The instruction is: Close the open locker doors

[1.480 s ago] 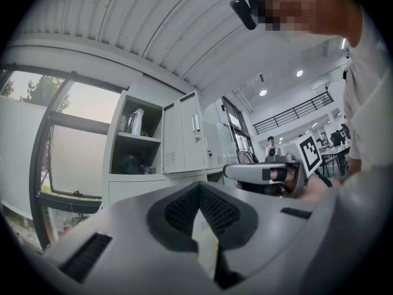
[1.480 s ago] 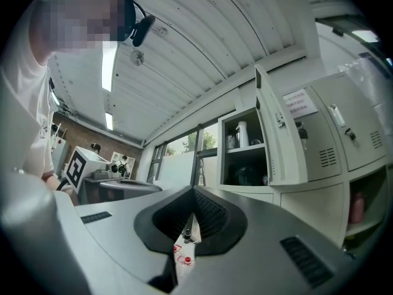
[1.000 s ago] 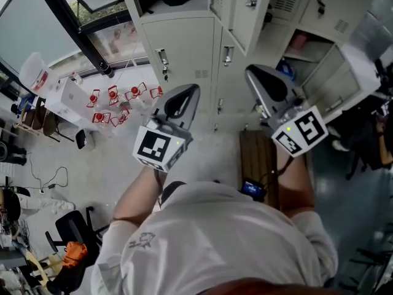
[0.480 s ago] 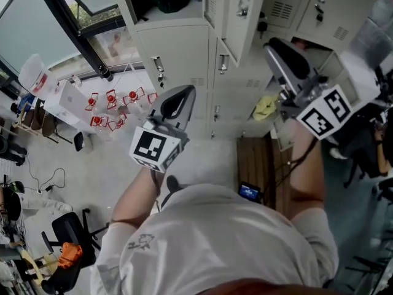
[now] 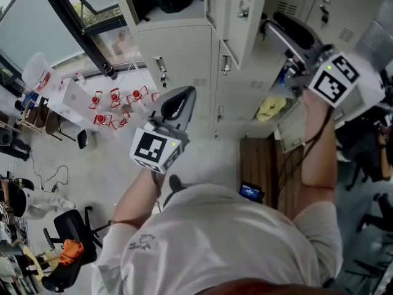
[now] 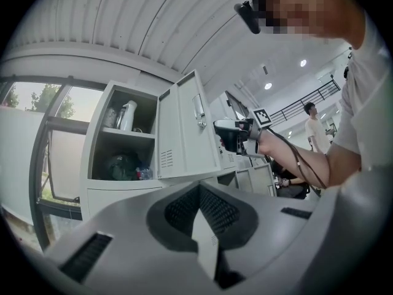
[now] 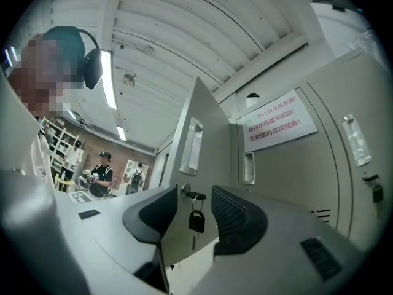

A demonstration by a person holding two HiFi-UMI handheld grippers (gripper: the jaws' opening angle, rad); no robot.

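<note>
A tall grey locker door (image 5: 241,18) stands open from the bank of lockers, its edge and recessed handle (image 7: 191,146) close in the right gripper view. My right gripper (image 5: 277,26) is raised beside this door. Its jaws have just been opening and now stand apart (image 7: 195,211) around a key (image 7: 193,196) in the door's lock, with a dark fob (image 7: 196,221) hanging below; the pads do not touch it. My left gripper (image 5: 182,101) hangs lower, shut and empty (image 6: 199,192), pointing at the same open door (image 6: 187,131) and its open compartment (image 6: 123,140).
The open compartment holds a white bottle (image 6: 126,115) and a dark bag (image 6: 120,165). A lower locker at the right stands open with a yellow cloth (image 5: 270,108) inside and its door (image 5: 293,126) swung out. A red-lettered notice (image 7: 276,121) hangs on a closed locker. Chairs (image 5: 72,229) stand behind.
My right gripper has risen from the low lockers up to the tall open door, and its jaws have opened. The left gripper has barely shifted.
</note>
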